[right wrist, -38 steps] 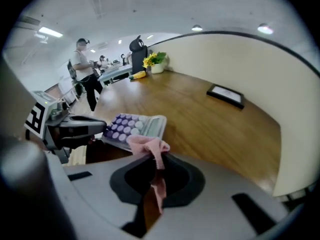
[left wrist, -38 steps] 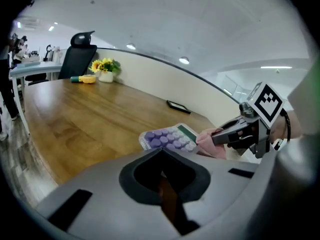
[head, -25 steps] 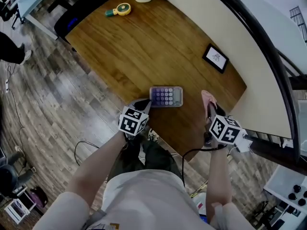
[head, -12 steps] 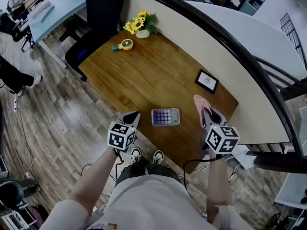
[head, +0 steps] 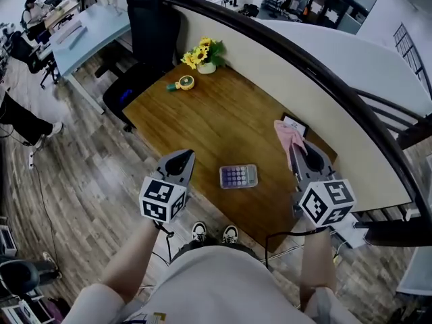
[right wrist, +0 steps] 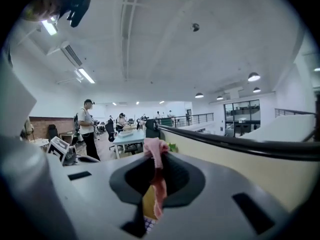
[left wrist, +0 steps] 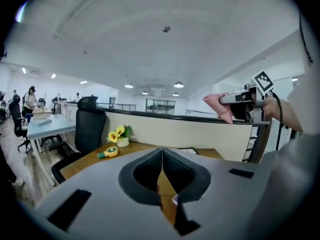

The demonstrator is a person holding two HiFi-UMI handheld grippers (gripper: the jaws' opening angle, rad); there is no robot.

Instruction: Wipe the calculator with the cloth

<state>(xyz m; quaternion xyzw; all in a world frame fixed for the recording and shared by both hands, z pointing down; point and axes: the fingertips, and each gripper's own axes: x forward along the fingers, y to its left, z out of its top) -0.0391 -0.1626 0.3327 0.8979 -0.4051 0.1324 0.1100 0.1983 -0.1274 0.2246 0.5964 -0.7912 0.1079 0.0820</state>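
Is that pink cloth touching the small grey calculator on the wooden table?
Apart. The head view shows bare wooden table between the pink cloth, pinched in the right gripper, and the grey calculator.

The left gripper (head: 181, 156) has drawn back from the calculator (head: 237, 176) to the tabletop's near edge. The right gripper (head: 297, 150) has raised the cloth (head: 289, 135).

head view: high over table (head: 223, 123), steeply down, whole top seen | left gripper view: raised beside near edge, level along jaws toward flowers (left wrist: 117, 134) at far-left corner | right gripper view: raised above right end, level along partition (right wrist: 225, 141) | shared by head and left gripper views: flowers, far edge
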